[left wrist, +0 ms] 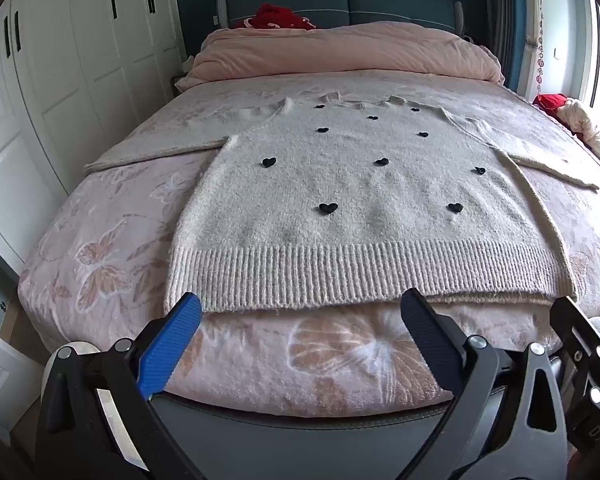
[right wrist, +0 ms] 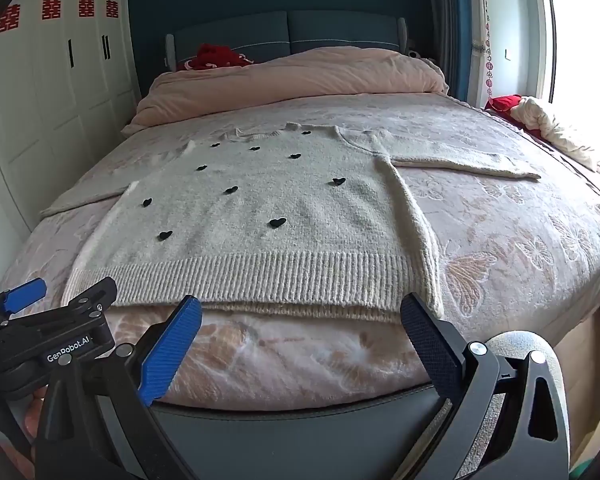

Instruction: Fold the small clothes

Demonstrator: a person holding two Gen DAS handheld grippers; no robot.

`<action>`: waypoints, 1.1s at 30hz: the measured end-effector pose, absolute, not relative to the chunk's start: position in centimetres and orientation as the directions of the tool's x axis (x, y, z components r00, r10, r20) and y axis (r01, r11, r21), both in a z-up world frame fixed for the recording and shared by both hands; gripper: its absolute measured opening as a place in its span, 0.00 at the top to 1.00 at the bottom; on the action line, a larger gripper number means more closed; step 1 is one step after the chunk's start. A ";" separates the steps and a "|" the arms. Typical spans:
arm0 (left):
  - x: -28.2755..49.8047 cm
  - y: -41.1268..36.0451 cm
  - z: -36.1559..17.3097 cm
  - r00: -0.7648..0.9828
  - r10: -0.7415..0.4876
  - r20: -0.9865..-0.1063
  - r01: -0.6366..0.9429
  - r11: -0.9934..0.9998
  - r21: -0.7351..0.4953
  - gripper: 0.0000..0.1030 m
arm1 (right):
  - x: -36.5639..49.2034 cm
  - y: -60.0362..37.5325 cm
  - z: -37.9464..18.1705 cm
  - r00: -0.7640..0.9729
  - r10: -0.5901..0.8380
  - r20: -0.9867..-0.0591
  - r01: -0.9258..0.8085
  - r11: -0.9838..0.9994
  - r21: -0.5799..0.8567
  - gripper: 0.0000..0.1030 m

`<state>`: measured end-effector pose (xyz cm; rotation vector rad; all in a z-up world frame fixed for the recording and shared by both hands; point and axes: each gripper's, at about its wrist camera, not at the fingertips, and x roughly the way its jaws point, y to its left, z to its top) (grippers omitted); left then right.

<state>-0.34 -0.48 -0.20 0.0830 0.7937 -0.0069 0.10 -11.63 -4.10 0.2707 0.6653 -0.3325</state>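
Observation:
A pale grey knit sweater [left wrist: 356,200] with small black hearts lies flat and face up on the bed, sleeves spread to both sides, ribbed hem toward me. It also shows in the right wrist view [right wrist: 260,220]. My left gripper [left wrist: 300,312] is open and empty, just short of the hem's left part. My right gripper [right wrist: 300,314] is open and empty, just short of the hem's right part. The left gripper also shows at the left edge of the right wrist view [right wrist: 52,300].
The bed [left wrist: 100,248] has a pink butterfly-print cover and a dark footboard [left wrist: 300,420] right below the grippers. A folded pink duvet [left wrist: 340,48] lies at the head. White wardrobes [left wrist: 60,60] stand left. Red and cream clothes [right wrist: 540,120] lie at the right edge.

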 end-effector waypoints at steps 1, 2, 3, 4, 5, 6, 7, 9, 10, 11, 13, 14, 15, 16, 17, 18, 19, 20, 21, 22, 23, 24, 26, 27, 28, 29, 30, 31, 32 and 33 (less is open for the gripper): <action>-0.4 -0.5 -0.2 0.700 0.023 -0.714 0.039 0.997 0.071 0.05 | 0.1 -11.6 -4.1 0.737 -0.213 -0.641 0.384 0.913 0.139 0.05; -0.3 -0.4 -0.2 0.699 0.025 -0.714 0.038 0.997 0.072 0.05 | 0.1 -11.6 -4.1 0.737 -0.213 -0.641 0.385 0.912 0.139 0.05; -0.3 -0.4 -0.3 0.699 0.025 -0.714 0.039 0.997 0.073 0.05 | 0.1 -11.6 -4.1 0.737 -0.213 -0.641 0.384 0.913 0.139 0.05; -0.3 -0.4 -0.2 0.700 0.023 -0.714 0.041 0.997 0.072 0.05 | 0.1 -11.6 -4.1 0.738 -0.212 -0.641 0.384 0.913 0.139 0.05; -0.3 -0.4 -0.2 0.700 0.027 -0.714 0.038 0.997 0.074 0.05 | 0.1 -11.6 -4.1 0.738 -0.213 -0.641 0.384 0.913 0.139 0.05; -0.3 -0.5 -0.3 0.700 0.027 -0.714 0.038 0.996 0.075 0.05 | 0.1 -11.6 -4.0 0.738 -0.213 -0.640 0.384 0.913 0.139 0.05; -0.3 -0.5 -0.3 0.700 0.027 -0.714 0.037 0.997 0.074 0.05 | 0.1 -11.5 -4.0 0.739 -0.213 -0.639 0.383 0.913 0.138 0.05; -0.3 -0.5 -0.3 0.700 0.026 -0.714 0.039 0.996 0.074 0.05 | 0.2 -11.4 -4.1 0.740 -0.212 -0.639 0.381 0.915 0.137 0.05; -0.3 -0.5 -0.3 0.700 0.027 -0.714 0.038 0.996 0.075 0.05 | 0.2 -11.4 -4.1 0.740 -0.211 -0.639 0.380 0.915 0.137 0.05; -0.3 -0.5 -0.3 0.700 0.027 -0.714 0.037 0.997 0.075 0.05 | 0.2 -11.4 -4.1 0.740 -0.211 -0.639 0.379 0.915 0.138 0.05; -0.4 -0.5 -0.3 0.700 0.030 -0.713 0.036 0.996 0.076 0.05 | 0.2 -11.3 -4.1 0.740 -0.212 -0.638 0.380 0.915 0.137 0.05; -0.3 -0.5 -0.4 0.700 0.030 -0.713 0.036 0.996 0.077 0.05 | 0.2 -11.4 -4.1 0.740 -0.210 -0.639 0.379 0.915 0.138 0.05; -0.4 -0.5 -0.3 0.700 0.029 -0.714 0.038 0.996 0.077 0.05 | 0.2 -11.3 -4.1 0.741 -0.211 -0.638 0.379 0.915 0.138 0.05; -0.4 -0.5 -0.3 0.700 0.030 -0.714 0.037 0.996 0.078 0.05 | 0.2 -11.4 -4.1 0.741 -0.211 -0.637 0.379 0.915 0.138 0.05; -0.4 -0.5 -0.4 0.699 0.029 -0.714 0.039 0.996 0.078 0.05 | 0.2 -11.3 -4.1 0.741 -0.212 -0.637 0.380 0.915 0.137 0.05; -0.4 -0.6 -0.4 0.699 0.028 -0.714 0.040 0.996 0.079 0.05 | 0.2 -11.4 -4.1 0.740 -0.211 -0.638 0.379 0.915 0.138 0.05; -0.4 -0.6 -0.4 0.699 0.029 -0.714 0.040 0.996 0.080 0.05 | 0.2 -11.4 -4.1 0.740 -0.210 -0.638 0.379 0.915 0.139 0.05; -0.4 -0.6 -0.4 0.699 0.028 -0.715 0.042 0.996 0.079 0.05 | 0.2 -11.4 -4.1 0.741 -0.210 -0.638 0.379 0.915 0.138 0.05; -0.4 -0.6 -0.4 0.699 0.028 -0.715 0.043 0.996 0.080 0.05 | 0.2 -11.3 -4.1 0.741 -0.210 -0.638 0.378 0.915 0.138 0.05; -0.4 -0.7 -0.4 0.699 0.029 -0.714 0.043 0.996 0.083 0.05 | 0.2 -11.3 -4.1 0.741 -0.211 -0.638 0.379 0.915 0.138 0.05; -0.4 -0.7 -0.4 0.700 0.030 -0.713 0.044 0.995 0.084 0.05 | 0.2 -11.3 -4.1 0.741 -0.211 -0.638 0.379 0.915 0.138 0.05; -0.4 -0.7 -0.4 0.700 0.031 -0.713 0.043 0.995 0.086 0.05 | 0.2 -11.3 -4.1 0.740 -0.211 -0.639 0.379 0.915 0.138 0.05; -0.4 -0.7 -0.4 0.698 0.029 -0.716 0.042 0.996 0.082 0.05 | 0.2 -11.3 -4.1 0.740 -0.211 -0.638 0.379 0.915 0.138 0.05; -0.4 -0.7 -0.4 0.698 0.031 -0.715 0.041 0.996 0.083 0.05 | 0.2 -11.3 -4.1 0.741 -0.211 -0.638 0.379 0.915 0.138 0.05; -0.4 -0.7 -0.4 0.699 0.032 -0.714 0.042 0.996 0.085 0.05 | 0.2 -11.3 -4.1 0.741 -0.210 -0.638 0.379 0.915 0.138 0.05; -0.4 -0.7 -0.4 0.698 0.029 -0.715 0.044 0.996 0.084 0.05 | 0.3 -11.3 -4.1 0.741 -0.210 -0.638 0.379 0.915 0.138 0.05; -0.4 -0.7 -0.4 0.698 0.030 -0.716 0.042 0.996 0.082 0.05 | 0.2 -11.3 -4.1 0.740 -0.211 -0.639 0.380 0.915 0.138 0.05; -0.4 -0.7 -0.4 0.698 0.030 -0.715 0.042 0.996 0.083 0.05 | 0.2 -11.3 -4.1 0.740 -0.210 -0.639 0.380 0.915 0.139 0.05; -0.4 -0.7 -0.4 0.698 0.030 -0.716 0.043 0.996 0.083 0.05 | 0.3 -11.3 -4.1 0.740 -0.209 -0.639 0.379 0.915 0.139 0.05; -0.4 -0.7 -0.5 0.698 0.031 -0.715 0.043 0.996 0.084 0.05 | 0.3 -11.2 -4.1 0.740 -0.209 -0.639 0.379 0.915 0.139 0.05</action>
